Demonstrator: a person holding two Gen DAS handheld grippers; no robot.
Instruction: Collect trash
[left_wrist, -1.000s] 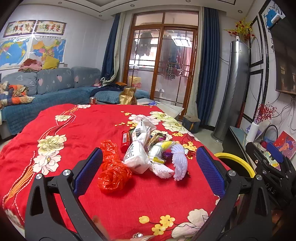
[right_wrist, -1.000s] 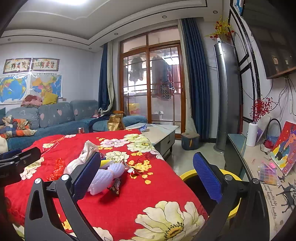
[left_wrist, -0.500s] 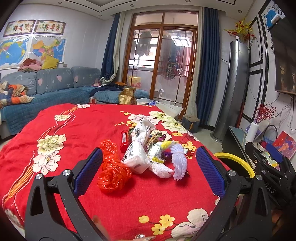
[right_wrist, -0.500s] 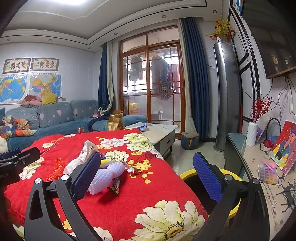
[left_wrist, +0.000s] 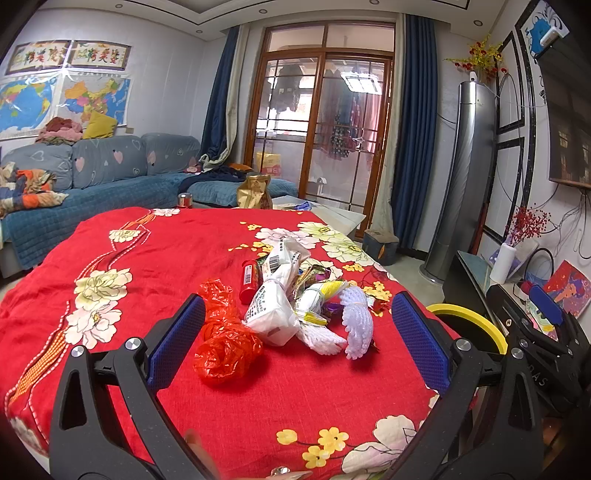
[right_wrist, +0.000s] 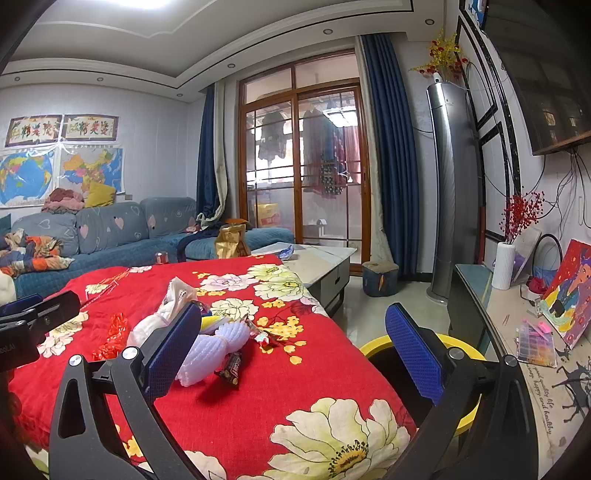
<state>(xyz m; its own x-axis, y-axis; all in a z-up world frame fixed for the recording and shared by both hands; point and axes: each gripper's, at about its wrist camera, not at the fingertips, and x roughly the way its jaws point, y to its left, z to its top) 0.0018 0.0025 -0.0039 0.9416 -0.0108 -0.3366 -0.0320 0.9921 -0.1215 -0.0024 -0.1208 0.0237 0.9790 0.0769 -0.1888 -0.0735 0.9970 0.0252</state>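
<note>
A pile of trash lies on the red flowered tablecloth (left_wrist: 155, 258): a crumpled red plastic bag (left_wrist: 225, 343), a white packet (left_wrist: 271, 306), white foam netting (left_wrist: 356, 321), a red tube (left_wrist: 249, 275) and wrappers. My left gripper (left_wrist: 299, 343) is open and empty, its jaws standing either side of the pile, just short of it. My right gripper (right_wrist: 291, 354) is open and empty at the table's right side; the foam netting (right_wrist: 218, 350) and a dark candy wrapper (right_wrist: 231, 367) lie by its left finger. A yellow-rimmed bin (right_wrist: 380, 350) stands on the floor to the right of the table.
The bin also shows in the left wrist view (left_wrist: 465, 323). A blue sofa (left_wrist: 103, 184) stands behind the table, a low coffee table (right_wrist: 321, 262) beyond its far right corner. A side counter (right_wrist: 524, 354) with a white vase and a painting runs along the right wall.
</note>
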